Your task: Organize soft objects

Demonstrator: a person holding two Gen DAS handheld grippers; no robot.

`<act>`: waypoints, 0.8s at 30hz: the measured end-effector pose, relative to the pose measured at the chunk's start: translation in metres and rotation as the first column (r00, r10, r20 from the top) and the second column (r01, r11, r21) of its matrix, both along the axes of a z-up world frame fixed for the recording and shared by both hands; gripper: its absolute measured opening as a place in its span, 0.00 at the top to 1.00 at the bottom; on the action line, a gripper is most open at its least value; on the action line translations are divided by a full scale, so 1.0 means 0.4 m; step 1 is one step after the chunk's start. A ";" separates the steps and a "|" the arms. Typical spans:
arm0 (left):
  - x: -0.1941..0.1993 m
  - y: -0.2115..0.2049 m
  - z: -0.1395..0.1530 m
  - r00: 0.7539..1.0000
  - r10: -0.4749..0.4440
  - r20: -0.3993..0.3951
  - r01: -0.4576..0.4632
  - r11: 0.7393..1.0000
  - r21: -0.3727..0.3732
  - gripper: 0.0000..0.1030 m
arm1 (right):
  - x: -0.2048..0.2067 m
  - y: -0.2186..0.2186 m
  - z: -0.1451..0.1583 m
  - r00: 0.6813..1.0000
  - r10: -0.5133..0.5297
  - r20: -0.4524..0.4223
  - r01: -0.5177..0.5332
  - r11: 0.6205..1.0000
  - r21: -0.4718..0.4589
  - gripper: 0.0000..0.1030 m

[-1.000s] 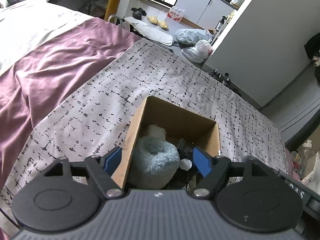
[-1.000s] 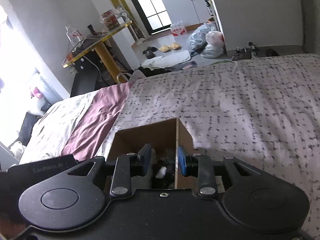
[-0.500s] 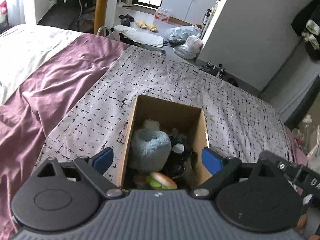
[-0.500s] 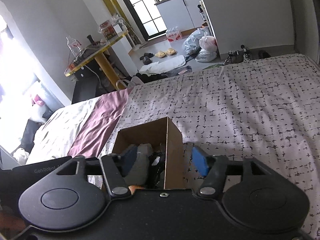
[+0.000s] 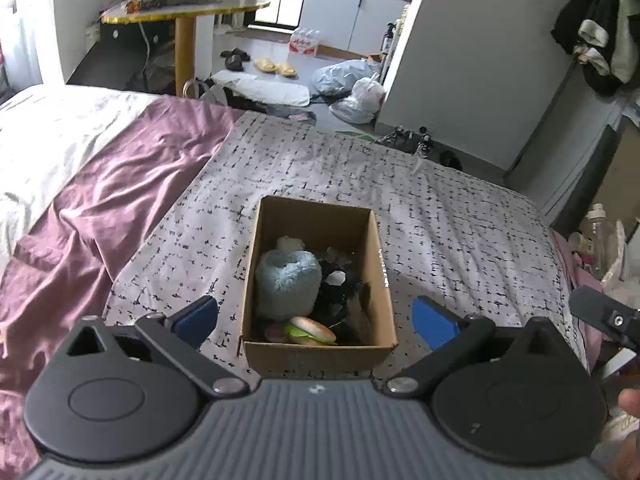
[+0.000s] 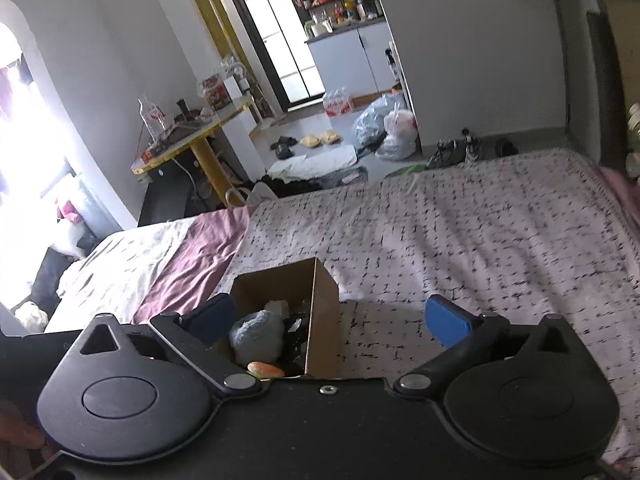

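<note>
Left gripper (image 5: 316, 318) and right gripper (image 6: 328, 320) are both opening wide, pads gripping nothing. Cardboard box (image 5: 320, 356) is sitting on the patterned bedspread (image 5: 460, 232) just ahead of and below the left gripper, framed by its spread fingers. Inside are lying a fluffy blue plush (image 5: 288, 282), a dark toy (image 5: 336, 292) and a soft burger (image 5: 314, 330) at the near wall.
</note>
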State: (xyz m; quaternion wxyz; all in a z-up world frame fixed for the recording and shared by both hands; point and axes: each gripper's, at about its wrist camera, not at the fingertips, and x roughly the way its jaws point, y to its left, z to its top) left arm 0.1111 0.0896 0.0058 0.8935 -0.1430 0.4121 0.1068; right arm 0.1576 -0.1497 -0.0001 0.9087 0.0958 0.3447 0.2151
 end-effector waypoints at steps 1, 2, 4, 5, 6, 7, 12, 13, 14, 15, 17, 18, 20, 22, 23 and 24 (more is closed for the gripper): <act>-0.007 -0.004 0.008 1.000 -0.007 0.006 0.007 1.000 0.005 0.00 | -0.007 -0.006 0.006 1.000 -0.003 0.001 0.003 1.000 0.000 0.00; -0.013 -0.007 0.016 1.000 -0.012 0.011 0.012 1.000 0.009 0.00 | -0.014 -0.014 0.012 1.000 -0.010 0.002 0.010 1.000 -0.001 0.00; -0.028 -0.013 0.032 1.000 -0.017 0.024 0.017 1.000 0.012 0.00 | -0.027 -0.026 0.021 1.000 -0.020 0.009 0.020 1.000 -0.006 0.00; -0.036 -0.017 0.040 0.999 -0.019 0.029 0.019 1.000 0.017 0.00 | -0.037 -0.032 0.026 1.000 -0.023 0.013 0.023 1.000 -0.009 0.00; -0.044 -0.021 0.047 0.999 -0.023 0.033 0.022 0.999 0.024 0.00 | -0.045 -0.037 0.032 1.000 -0.025 0.017 0.025 1.000 -0.010 0.00; -0.053 -0.027 0.054 0.999 -0.026 0.034 0.025 0.999 0.029 0.00 | -0.053 -0.043 0.038 0.999 -0.027 0.019 0.027 1.000 -0.010 0.00; -0.103 -0.045 0.084 0.997 -0.046 0.054 0.044 0.998 0.038 0.00 | -0.097 -0.053 0.068 1.000 -0.016 0.026 0.017 0.999 -0.034 0.00; -0.114 -0.048 0.089 0.997 -0.051 0.057 0.049 0.998 0.041 0.00 | -0.106 -0.054 0.075 1.000 -0.012 0.027 0.013 0.999 -0.041 0.00; -0.125 -0.051 0.094 0.996 -0.059 0.060 0.056 0.997 0.043 0.00 | -0.115 -0.054 0.080 1.000 -0.007 0.026 0.008 0.999 -0.048 0.00; -0.134 -0.053 0.097 0.996 -0.065 0.062 0.062 0.997 0.045 0.00 | -0.123 -0.052 0.084 1.000 -0.004 0.024 0.005 0.998 -0.055 0.00; -0.154 -0.057 0.105 0.995 -0.071 0.066 0.067 0.996 0.050 0.00 | -0.145 -0.052 0.089 1.000 -0.002 0.026 0.003 0.997 -0.076 0.00; -0.163 -0.060 0.110 0.995 -0.077 0.067 0.074 0.996 0.052 0.00 | -0.159 -0.050 0.092 0.999 -0.002 0.032 0.005 0.996 -0.093 0.00; -0.183 -0.067 0.122 0.993 -0.096 0.071 0.093 0.994 0.050 0.00 | -0.187 -0.046 0.097 0.999 0.008 0.047 -0.003 0.994 -0.112 0.00; -0.205 -0.075 0.138 0.990 -0.110 0.087 0.105 0.993 0.062 0.00 | -0.216 -0.041 0.104 0.997 0.036 0.067 -0.026 0.991 -0.135 0.00; -0.217 -0.079 0.146 0.989 -0.113 0.097 0.107 0.992 0.071 0.00 | -0.227 -0.038 0.108 0.996 0.044 0.076 -0.032 0.988 -0.149 0.00; -0.228 -0.083 0.152 0.987 -0.118 0.105 0.111 0.991 0.073 0.00 | -0.238 -0.037 0.112 0.995 0.048 0.084 -0.034 0.986 -0.161 0.00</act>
